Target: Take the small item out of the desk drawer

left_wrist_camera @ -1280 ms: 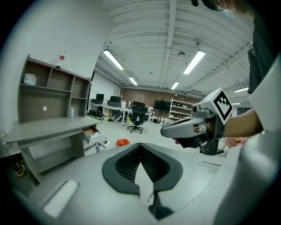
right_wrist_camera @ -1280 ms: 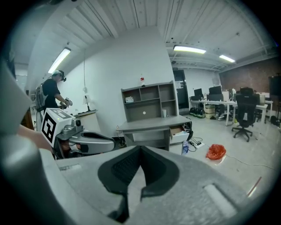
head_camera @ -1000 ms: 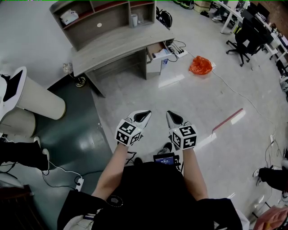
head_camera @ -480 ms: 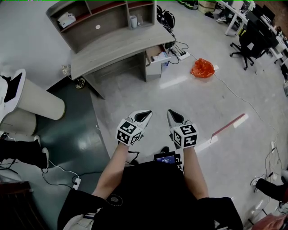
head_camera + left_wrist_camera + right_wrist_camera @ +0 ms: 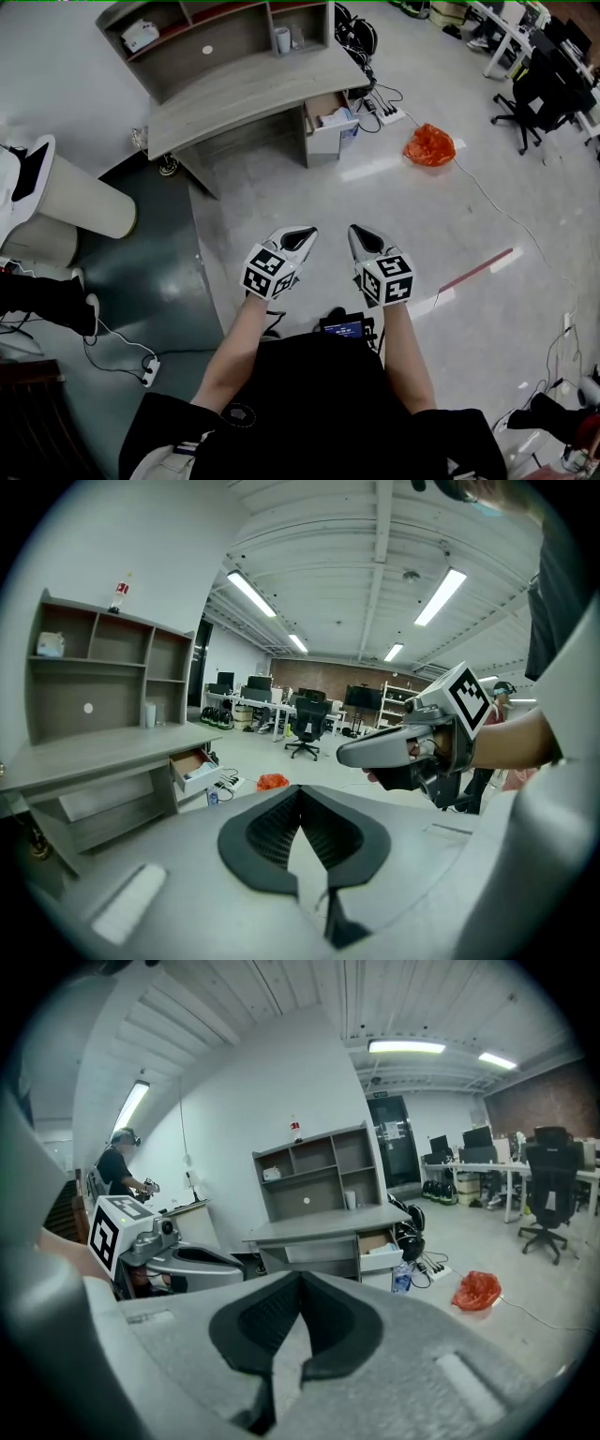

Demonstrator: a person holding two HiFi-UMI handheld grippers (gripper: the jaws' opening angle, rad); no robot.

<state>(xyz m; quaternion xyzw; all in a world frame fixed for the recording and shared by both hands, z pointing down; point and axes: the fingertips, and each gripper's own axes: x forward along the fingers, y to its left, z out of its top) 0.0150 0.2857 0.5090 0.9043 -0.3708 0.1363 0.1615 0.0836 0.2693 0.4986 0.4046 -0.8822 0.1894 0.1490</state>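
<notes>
The grey desk (image 5: 246,94) stands well ahead of me across the floor. Its drawer (image 5: 328,112) on the right side hangs open, with a pale small item (image 5: 337,116) lying inside. My left gripper (image 5: 302,236) and right gripper (image 5: 359,236) are held side by side at waist height, far short of the desk. Both are shut with nothing between the jaws. The open drawer (image 5: 194,765) shows left of the shut tips in the left gripper view, and the drawer (image 5: 379,1247) shows right of them in the right gripper view.
A hutch with shelves (image 5: 211,37) sits on the desk and holds a cup (image 5: 282,40). An orange bag (image 5: 429,147), a power strip with cables (image 5: 389,114) and a bottle (image 5: 351,133) lie right of the drawer. A white rounded stand (image 5: 80,199) is at left, office chairs (image 5: 548,89) at far right.
Both grippers keep the same shut pose in front of me. The desk and orange bag have slid slightly right and down in the head view.
</notes>
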